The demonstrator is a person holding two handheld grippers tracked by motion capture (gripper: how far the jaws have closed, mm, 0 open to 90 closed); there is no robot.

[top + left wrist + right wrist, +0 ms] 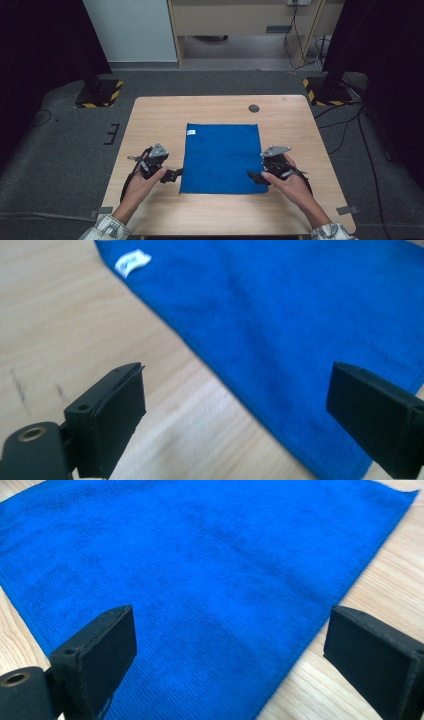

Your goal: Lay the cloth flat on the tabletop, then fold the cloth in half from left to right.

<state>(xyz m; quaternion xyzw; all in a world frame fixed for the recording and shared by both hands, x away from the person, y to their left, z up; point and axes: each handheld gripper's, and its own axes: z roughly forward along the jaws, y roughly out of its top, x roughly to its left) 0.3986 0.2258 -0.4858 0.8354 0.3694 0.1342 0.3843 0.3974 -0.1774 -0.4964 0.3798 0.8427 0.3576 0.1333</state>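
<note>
A: Bench [150,115] status?

B: Wood top, one cable hole [254,108] near the far edge. Cloth [220,157] is flat on it, roughly centred, a bit toward the near side. Blue, rectangular, no folds that I can see.

A: Edges?

B: Near edge sits short of the bench's near edge, bare wood in front of it. White tag [191,132] at the far-left corner, lying on the cloth.

A: Left gripper [172,175]?

B: Just beside the cloth's near-left corner, over bare wood. In the left gripper view, jaws wide apart and nothing between them but wood and the cloth's left edge [220,370]. Pads not pressing on anything. Tag [132,262] is visible far up that edge.

A: Right gripper [256,177]?

B: At the near-right corner, tips over the cloth's edge. In the right gripper view, jaws also wide apart, cloth [200,570] spread under the gap, wood past its right edge. No grip there.

A: Hands?

B: Left hand [145,182] and right hand [290,182] come in from the near side, one per gripper, well apart, with the cloth between them.
</note>
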